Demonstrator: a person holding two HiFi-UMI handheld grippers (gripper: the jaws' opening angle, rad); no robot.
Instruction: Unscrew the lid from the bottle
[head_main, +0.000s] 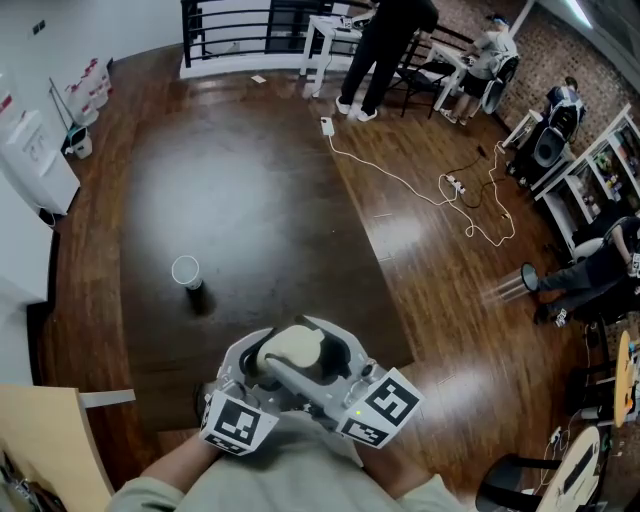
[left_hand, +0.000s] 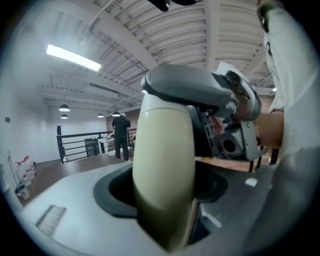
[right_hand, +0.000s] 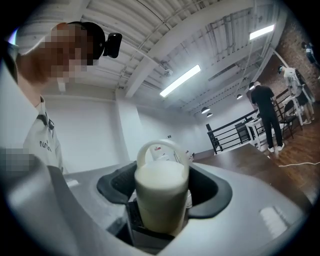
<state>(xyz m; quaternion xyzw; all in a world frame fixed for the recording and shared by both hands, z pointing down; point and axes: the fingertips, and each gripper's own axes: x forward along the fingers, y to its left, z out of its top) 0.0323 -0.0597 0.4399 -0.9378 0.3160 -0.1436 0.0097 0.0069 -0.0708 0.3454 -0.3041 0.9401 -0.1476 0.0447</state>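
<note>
A cream bottle (head_main: 298, 350) is held up close in front of me, between both grippers. My left gripper (head_main: 262, 368) has the bottle's body (left_hand: 162, 165) filling the space between its jaws, so it is shut on it. The right gripper (head_main: 338, 368) meets it from the other side, and its housing (left_hand: 235, 125) shows just behind the bottle in the left gripper view. In the right gripper view the cream lid (right_hand: 161, 192) with its white carry loop (right_hand: 160, 146) sits squarely between the jaws. The pads themselves are hidden behind the bottle in both gripper views.
A small dark container with a white rim (head_main: 186, 272) stands on the dark tabletop (head_main: 250, 200) ahead. A pale wooden board (head_main: 50, 440) is at the lower left. A white cable (head_main: 420, 185) runs over the wooden floor. People stand and sit near white tables (head_main: 325, 40) at the back.
</note>
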